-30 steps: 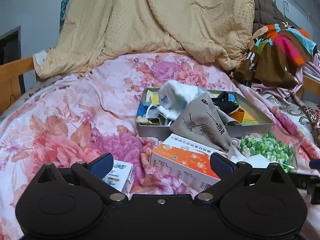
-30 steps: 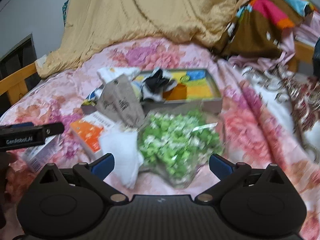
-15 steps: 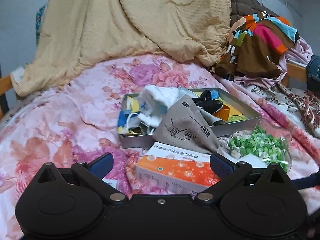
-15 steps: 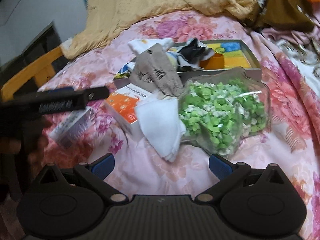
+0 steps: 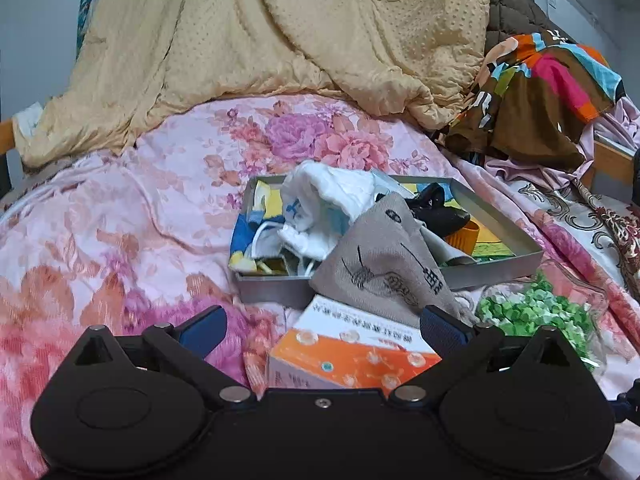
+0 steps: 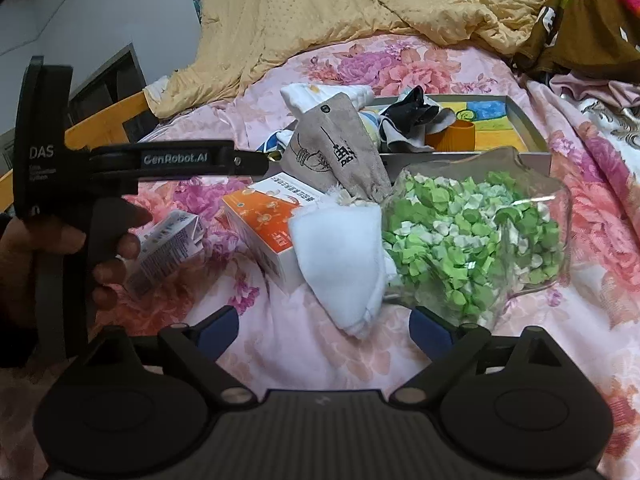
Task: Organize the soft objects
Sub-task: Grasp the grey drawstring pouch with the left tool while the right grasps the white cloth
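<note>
Inside, the grey tray [image 5: 504,272] is filled with white cloths [image 5: 332,204], a black item and an orange cup [image 6: 452,136]; a grey pouch [image 6: 340,152] is draped over its rim. Green paper pieces are held in the clear bowl [image 6: 556,208] beside a white towel [image 6: 344,256] on the bed. Both the left claw [image 5: 322,326] and right claw [image 6: 324,330] are spread apart, gripping nothing.

One grey tray [image 6: 536,136], one orange-and-white box [image 6: 264,220], one small carton [image 6: 168,248], one grey printed pouch [image 6: 336,152], one white cloth [image 6: 344,264], one clear bag of green pieces [image 6: 472,232], one orange cup [image 6: 452,136].
</note>
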Demonstrator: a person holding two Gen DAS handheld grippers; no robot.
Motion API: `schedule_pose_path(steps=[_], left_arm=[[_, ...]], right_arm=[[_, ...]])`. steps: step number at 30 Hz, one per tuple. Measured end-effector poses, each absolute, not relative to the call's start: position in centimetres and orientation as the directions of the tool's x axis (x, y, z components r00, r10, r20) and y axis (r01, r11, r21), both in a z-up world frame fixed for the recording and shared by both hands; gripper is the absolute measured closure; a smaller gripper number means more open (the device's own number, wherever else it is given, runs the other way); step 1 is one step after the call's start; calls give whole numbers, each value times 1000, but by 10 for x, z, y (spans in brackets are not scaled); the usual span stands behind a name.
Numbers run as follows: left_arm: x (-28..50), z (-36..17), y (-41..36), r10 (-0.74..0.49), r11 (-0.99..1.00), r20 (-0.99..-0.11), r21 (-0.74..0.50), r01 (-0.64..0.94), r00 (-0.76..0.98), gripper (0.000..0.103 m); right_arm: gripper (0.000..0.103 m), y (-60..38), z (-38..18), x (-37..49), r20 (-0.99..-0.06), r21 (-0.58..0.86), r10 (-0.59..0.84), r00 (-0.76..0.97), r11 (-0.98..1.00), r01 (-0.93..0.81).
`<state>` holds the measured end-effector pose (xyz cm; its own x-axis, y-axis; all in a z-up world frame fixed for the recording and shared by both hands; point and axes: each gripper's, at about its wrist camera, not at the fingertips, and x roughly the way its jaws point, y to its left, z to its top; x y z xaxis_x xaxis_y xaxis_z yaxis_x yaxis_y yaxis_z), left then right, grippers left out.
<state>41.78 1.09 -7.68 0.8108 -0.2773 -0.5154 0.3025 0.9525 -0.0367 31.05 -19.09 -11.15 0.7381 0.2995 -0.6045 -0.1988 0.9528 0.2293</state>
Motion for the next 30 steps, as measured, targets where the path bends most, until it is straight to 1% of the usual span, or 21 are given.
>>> schedule_pose_path(steps=[2,5,8,14,18,21,24,26,30], left_arm=[[425,-74,9,-298,944,-510,-30,330,807,1],[438,-70,5,-348,926,-505,-52,374,790,1],[453,-70,-2,-388,911,-525,-93,403,757,1],[479,-79,-18,-433,894,-557,-163,417,709,1],[493,-87,-24,-427,902,-580,-216,375,693,1],[502,-93,-26,-429,904,-596,-279,325,679,1],[507,-98,-27,-423,905,-609,-322,278,672,1],[507,-100,-29,-411,910,-608,-322,262,679,1],[505,-100,-37,-383,923,-621,-283,260,684,4]], right_arm=[[14,-191,-114,313,-597,247,300,744,951,-185],[15,-193,-117,317,-585,266,293,756,950,-162],[15,-198,-119,320,-575,304,302,761,942,-144],[19,-205,-122,325,-561,379,342,754,916,-134],[19,-207,-126,329,-561,410,361,745,903,-129],[20,-208,-127,330,-554,422,372,745,897,-135],[23,-208,-126,330,-547,428,381,746,893,-143],[27,-208,-126,330,-540,438,392,744,886,-149],[30,-208,-125,331,-540,445,392,744,884,-143]])
